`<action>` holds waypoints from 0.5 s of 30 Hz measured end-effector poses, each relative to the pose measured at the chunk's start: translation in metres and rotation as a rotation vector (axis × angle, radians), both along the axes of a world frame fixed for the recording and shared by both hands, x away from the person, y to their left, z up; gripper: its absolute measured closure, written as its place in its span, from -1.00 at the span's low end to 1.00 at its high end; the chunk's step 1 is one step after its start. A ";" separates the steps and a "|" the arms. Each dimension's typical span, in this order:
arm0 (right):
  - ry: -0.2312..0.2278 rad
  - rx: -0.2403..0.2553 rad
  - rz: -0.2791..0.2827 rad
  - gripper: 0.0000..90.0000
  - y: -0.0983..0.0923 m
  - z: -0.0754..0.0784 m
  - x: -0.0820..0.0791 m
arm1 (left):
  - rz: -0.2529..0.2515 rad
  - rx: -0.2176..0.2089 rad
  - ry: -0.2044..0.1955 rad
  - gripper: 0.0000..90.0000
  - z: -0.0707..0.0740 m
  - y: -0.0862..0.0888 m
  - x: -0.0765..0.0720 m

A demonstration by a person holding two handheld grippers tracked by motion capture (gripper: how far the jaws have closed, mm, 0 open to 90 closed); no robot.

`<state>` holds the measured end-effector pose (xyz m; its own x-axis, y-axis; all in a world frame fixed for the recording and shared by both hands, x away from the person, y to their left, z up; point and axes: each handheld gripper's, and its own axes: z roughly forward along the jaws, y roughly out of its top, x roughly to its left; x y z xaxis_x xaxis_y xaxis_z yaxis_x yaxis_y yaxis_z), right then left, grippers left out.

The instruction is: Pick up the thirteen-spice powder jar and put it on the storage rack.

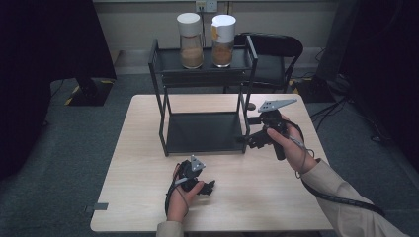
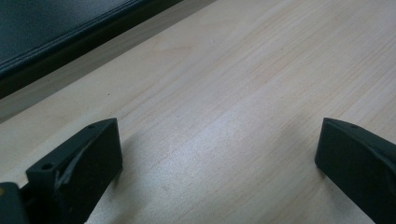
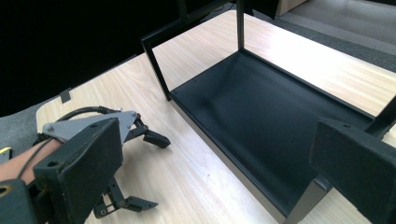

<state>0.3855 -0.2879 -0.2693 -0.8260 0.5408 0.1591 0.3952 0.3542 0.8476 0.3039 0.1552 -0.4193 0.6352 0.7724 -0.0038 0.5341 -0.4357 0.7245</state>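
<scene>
A black two-tier metal rack [image 1: 203, 78] stands at the back middle of the light wood table [image 1: 143, 197]. On its top shelf are two white-lidded jars of brown powder, one on the left [image 1: 190, 42] and one on the right [image 1: 223, 42]. Its lower shelf [image 3: 261, 116] is bare. My left gripper [image 1: 209, 186] rests low over the table in front of the rack, open, with bare wood between its jaws [image 2: 218, 129]. My right gripper [image 1: 248, 140] is held at the rack's right front leg, open and facing the lower shelf [image 3: 217, 128]. The right gripper view also shows the left gripper [image 3: 156, 171], open.
A black chair [image 1: 274, 47] stands behind the rack. A dark stand base [image 1: 89, 91] sits on the carpet at the left, and cables [image 1: 341, 98] lie on the floor at the right. A small strip of tape [image 1: 100, 206] marks the table's front left edge.
</scene>
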 end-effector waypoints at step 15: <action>0.013 -0.004 -0.011 -0.97 -0.016 -0.022 -0.006 | 0.000 0.000 0.000 -1.00 0.000 0.000 0.000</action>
<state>0.3793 -0.3044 -0.2912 -0.8178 0.5506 0.1677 0.4101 0.3531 0.8409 0.3040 0.1552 -0.4193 0.6354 0.7722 -0.0036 0.5340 -0.4361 0.7243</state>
